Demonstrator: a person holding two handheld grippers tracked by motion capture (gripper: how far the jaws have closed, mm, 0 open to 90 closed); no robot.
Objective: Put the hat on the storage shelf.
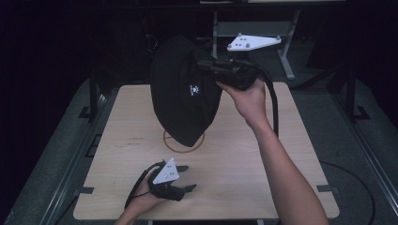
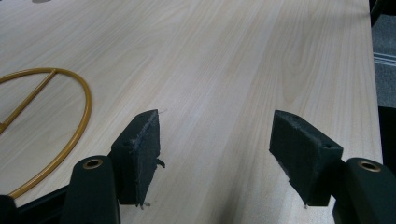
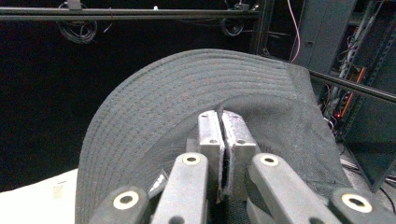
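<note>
Surface: a pale wood-grain table (image 1: pixel 263 154) with rounded corners is occupying the centre of the high view, its grain running in long light streaks. A thin gold ring (image 1: pixel 183 143) with a straight bar across it is lying flat on the board at centre frame; in the left gripper view the same ring (image 2: pixel 70 140) is curving down the left edge.

Room: dark surroundings are closing in on all sides. Grey floor is flanking the table, and a grey metal stand (image 1: pixel 286 56) is rising at the upper right of the high view. In the right gripper view, black frame bars, coiled cables and dim equipment racks are crossing the top and right of the frame.

Item: a black hat (image 1: pixel 185 89), soft fabric with a small white logo, is hanging in the air above the ring at upper centre of the high view, clear of the board. Its brim (image 3: pixel 187 88) is showing rows of concentric stitching and a matte, slightly worn weave.

Right gripper (image 1: pixel 211 65): black body topped by a white three-cornered plate, a hand (image 1: pixel 248 101) supporting it from below. Its jaws are pressing together on the hat's edge, fabric pinched between the grey metal pads.

Left gripper (image 1: pixel 190 178): resting low on the near part of the table at lower centre, its black foam-faced fingers (image 2: pixel 140 154) standing wide apart with bare wood between them.
</note>
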